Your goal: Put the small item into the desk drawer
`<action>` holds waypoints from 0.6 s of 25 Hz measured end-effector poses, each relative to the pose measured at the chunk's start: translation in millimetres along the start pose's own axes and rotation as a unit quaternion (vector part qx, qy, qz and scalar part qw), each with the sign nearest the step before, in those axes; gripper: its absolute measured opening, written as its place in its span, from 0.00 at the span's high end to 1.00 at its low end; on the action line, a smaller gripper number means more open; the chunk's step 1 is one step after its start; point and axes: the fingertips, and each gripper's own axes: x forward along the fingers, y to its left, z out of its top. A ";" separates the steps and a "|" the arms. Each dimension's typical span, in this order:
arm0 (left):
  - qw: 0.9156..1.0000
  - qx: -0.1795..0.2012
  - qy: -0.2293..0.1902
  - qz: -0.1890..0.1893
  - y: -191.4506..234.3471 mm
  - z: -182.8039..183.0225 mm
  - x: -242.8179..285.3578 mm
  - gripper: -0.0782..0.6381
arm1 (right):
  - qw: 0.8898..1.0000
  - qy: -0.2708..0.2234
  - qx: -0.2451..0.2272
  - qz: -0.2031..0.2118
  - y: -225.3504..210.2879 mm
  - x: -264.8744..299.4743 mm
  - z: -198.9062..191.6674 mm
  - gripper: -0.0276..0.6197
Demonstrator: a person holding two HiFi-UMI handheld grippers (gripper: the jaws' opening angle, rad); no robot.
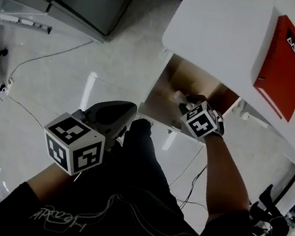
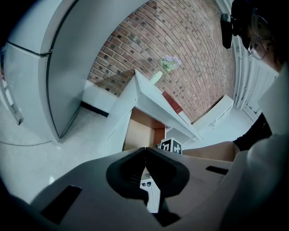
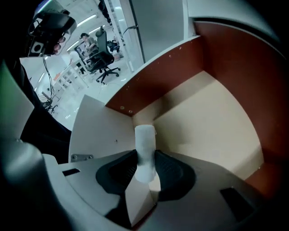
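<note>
One white table stands against a brick wall and carries a red box and a vase of flowers. A pale glossy floor lies around it. Under the tabletop a drawer stands pulled out, with a beige bottom and red-brown walls.

The right hand-held gripper points steeply down into the drawer, its jaws clamped partway on a small white cylinder that sticks out past the fingertips above the drawer bottom. The left hand-held gripper hangs well apart over the floor, with its jaws together and nothing between them.

Only the right gripper view shows the cylinder; in the head view the marker cube covers it. Only the left gripper view shows the wall and the flowers.
</note>
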 end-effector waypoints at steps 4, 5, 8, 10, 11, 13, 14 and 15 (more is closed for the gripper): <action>1.000 -0.031 0.004 -0.002 5.0 -8.0 4.3 0.86 | 0.999 0.026 -0.036 0.019 -0.6 19.6 -10.6 0.75; 0.999 -0.042 0.006 -0.002 6.7 -10.3 5.4 0.86 | 0.998 0.030 -0.039 0.026 1.2 24.7 -13.3 0.75; 0.998 -0.060 0.008 0.005 14.4 -15.3 9.5 0.86 | 0.997 0.040 -0.046 0.040 3.3 37.3 -18.9 0.75; 0.998 -0.062 0.011 0.012 19.0 -17.3 12.4 0.86 | 0.997 0.044 -0.047 0.047 2.3 43.0 -21.2 0.75; 0.998 -0.063 0.012 0.013 20.6 -17.1 13.7 0.86 | 0.997 0.043 -0.044 0.053 1.8 45.4 -21.3 0.75; 0.998 -0.064 0.010 0.013 22.1 -13.8 15.6 0.86 | 0.996 0.046 -0.042 0.066 1.3 49.4 -23.3 0.75; 0.998 -0.064 0.007 0.012 22.2 -11.7 16.1 0.86 | 0.995 0.051 -0.046 0.072 1.4 51.1 -25.4 0.75; 0.998 -0.064 0.005 0.013 22.4 -10.3 16.3 0.86 | 0.994 0.055 -0.050 0.077 1.7 52.6 -27.3 0.74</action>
